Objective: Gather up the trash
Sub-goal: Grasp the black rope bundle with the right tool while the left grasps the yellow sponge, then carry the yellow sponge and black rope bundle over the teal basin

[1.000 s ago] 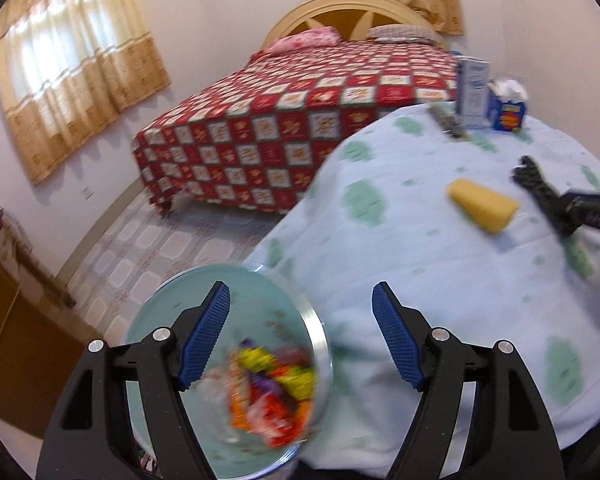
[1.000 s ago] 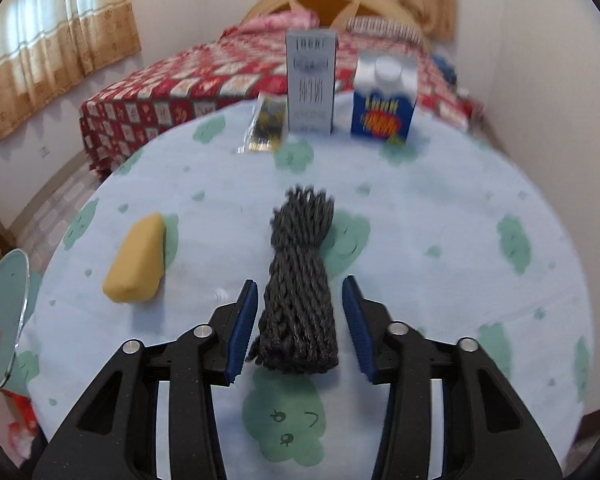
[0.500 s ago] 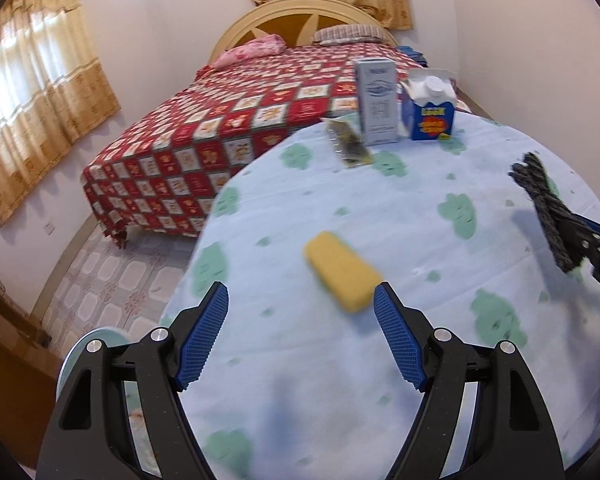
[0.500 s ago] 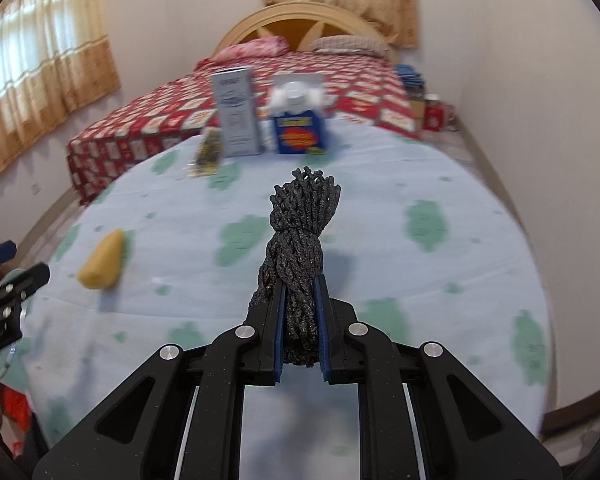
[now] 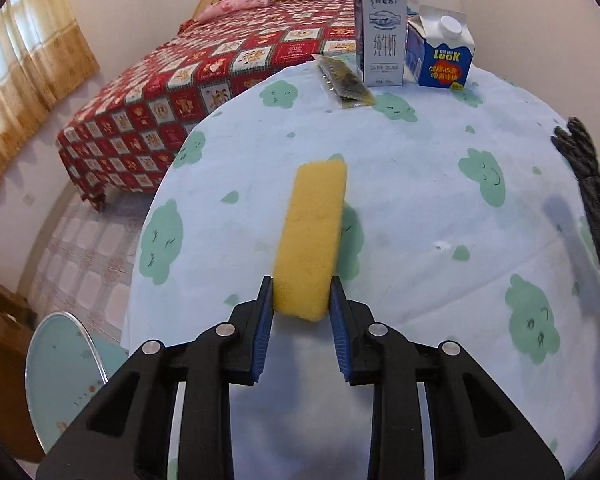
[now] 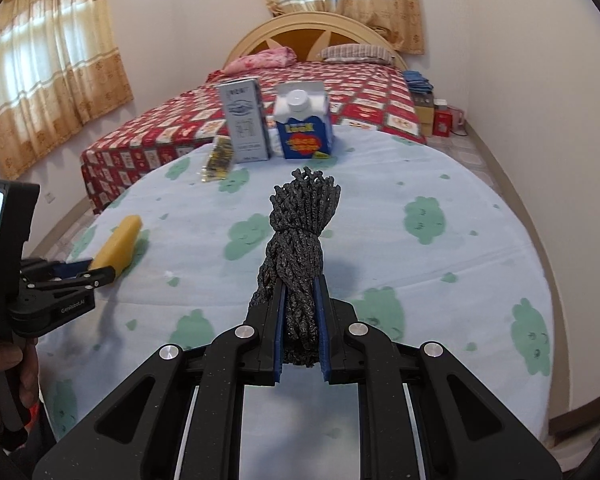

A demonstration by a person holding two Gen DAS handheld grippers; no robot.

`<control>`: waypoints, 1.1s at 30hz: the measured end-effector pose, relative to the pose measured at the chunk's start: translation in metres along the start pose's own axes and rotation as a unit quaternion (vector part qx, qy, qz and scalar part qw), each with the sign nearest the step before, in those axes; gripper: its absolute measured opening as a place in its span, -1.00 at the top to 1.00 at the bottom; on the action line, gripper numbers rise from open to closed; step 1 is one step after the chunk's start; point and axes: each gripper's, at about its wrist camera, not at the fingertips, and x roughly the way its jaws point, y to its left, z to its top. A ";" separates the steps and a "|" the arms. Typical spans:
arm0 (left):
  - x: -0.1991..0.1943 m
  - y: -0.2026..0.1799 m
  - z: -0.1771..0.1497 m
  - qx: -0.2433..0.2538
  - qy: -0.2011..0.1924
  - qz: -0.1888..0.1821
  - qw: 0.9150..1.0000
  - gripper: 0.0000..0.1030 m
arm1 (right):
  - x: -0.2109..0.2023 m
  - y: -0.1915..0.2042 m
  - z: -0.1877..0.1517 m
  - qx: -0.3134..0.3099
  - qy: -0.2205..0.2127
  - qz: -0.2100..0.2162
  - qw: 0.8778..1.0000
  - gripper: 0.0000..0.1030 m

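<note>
Since a second ago left gripper (image 5: 302,312) swung from bin (image 5: 60,364) to sponge (image 5: 314,236), jaws closing on its near end | right gripper (image 6: 300,320) clamped on dark rope bundle (image 6: 300,236), lifted over table (image 6: 440,280) | advice: seat pads squarely, lift sponge before carrying left to bin | cartons wait far side

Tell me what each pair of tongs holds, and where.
Left tongs: closing on the sponge's near end. Right tongs: shut on the rope bundle's near end.
</note>
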 end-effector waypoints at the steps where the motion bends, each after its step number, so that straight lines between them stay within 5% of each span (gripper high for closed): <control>1: -0.002 0.002 -0.003 0.000 -0.003 -0.001 1.000 0.52 | 0.001 0.005 0.000 -0.004 0.001 0.002 1.000 0.72; 17: -0.086 0.072 -0.053 -0.007 -0.080 0.044 0.996 0.53 | -0.001 0.094 -0.001 -0.069 -0.029 0.036 0.997 0.72; 33: -0.118 0.124 -0.087 -0.034 -0.104 0.081 0.991 0.53 | -0.014 0.179 0.000 -0.143 -0.047 0.069 0.986 0.72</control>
